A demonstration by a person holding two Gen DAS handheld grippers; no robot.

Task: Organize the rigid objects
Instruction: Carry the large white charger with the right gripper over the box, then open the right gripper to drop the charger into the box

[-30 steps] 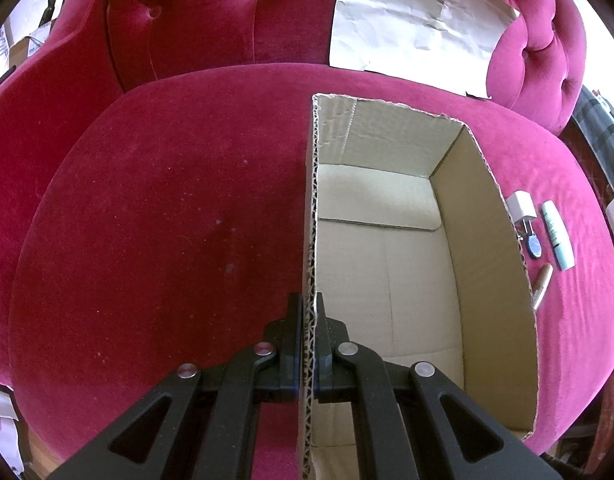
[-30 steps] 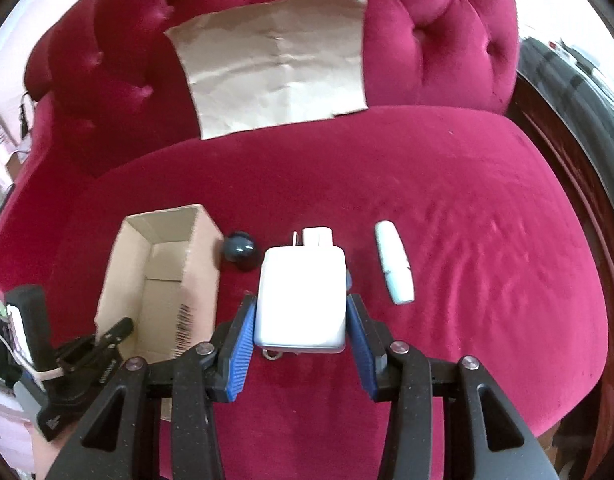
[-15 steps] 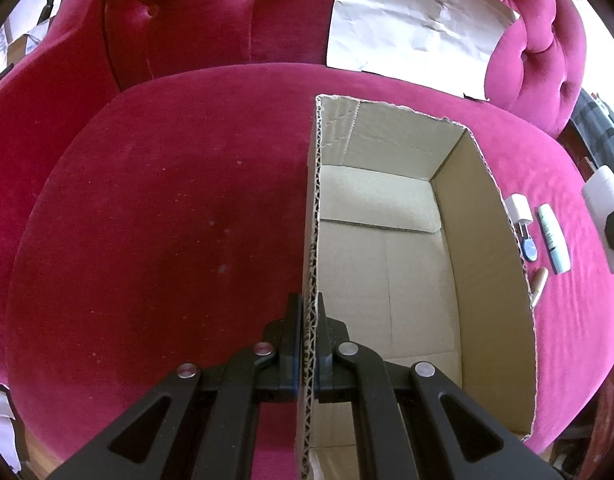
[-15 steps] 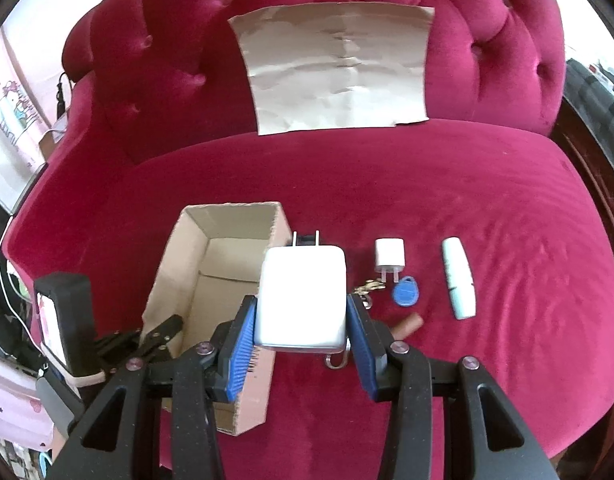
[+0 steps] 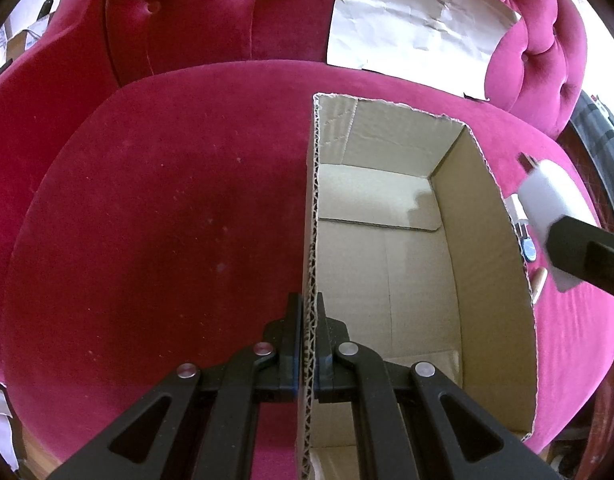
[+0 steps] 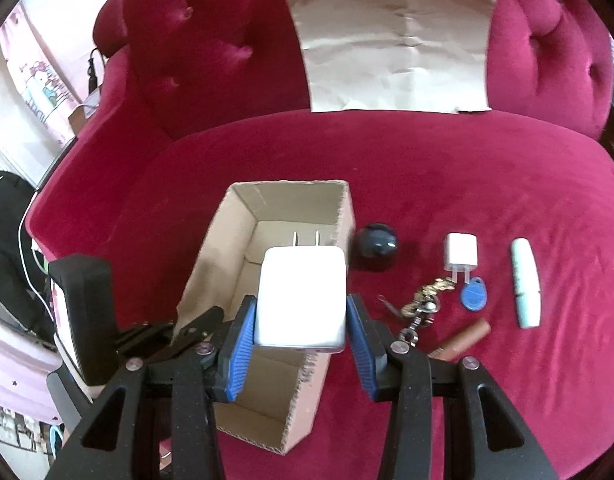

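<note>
One crimson velvet sofa [image 6: 447,184] fills both views, its tufted back at the far side with one creased sheet of brown paper [image 6: 395,44] leaning flat against it. On the seat stands one open cardboard box [image 6: 235,240], long side running near to far, its floor bare. The left tool [image 5: 309,344] is clamped on the box's left wall, one finger outside and one inside, close to the near end. The right tool [image 6: 299,332] grips one large white charger [image 6: 301,294] between its blue pads [image 6: 237,352], prongs pointing to the far side; the charger hangs above the open box, nearer its right wall (from the left wrist view it shows at the right edge, over that wall's rim, blurred). The black body of the left tool crowds the near left corner of the box in the right wrist view. To the right of the box a row of small things lies on the seat: one dark round ball-like object [image 6: 375,246] just beside the box's right wall, then one small white plug adapter [image 6: 461,252], and one pale tube [image 6: 526,282] farthest right, well apart from the box. Nearer than these lie one brown cylinder [image 6: 465,338], one bunch of keys on a metal ring [image 6: 423,306], and one blue key fob [image 6: 473,294], which touches the adapter's prongs.
</note>
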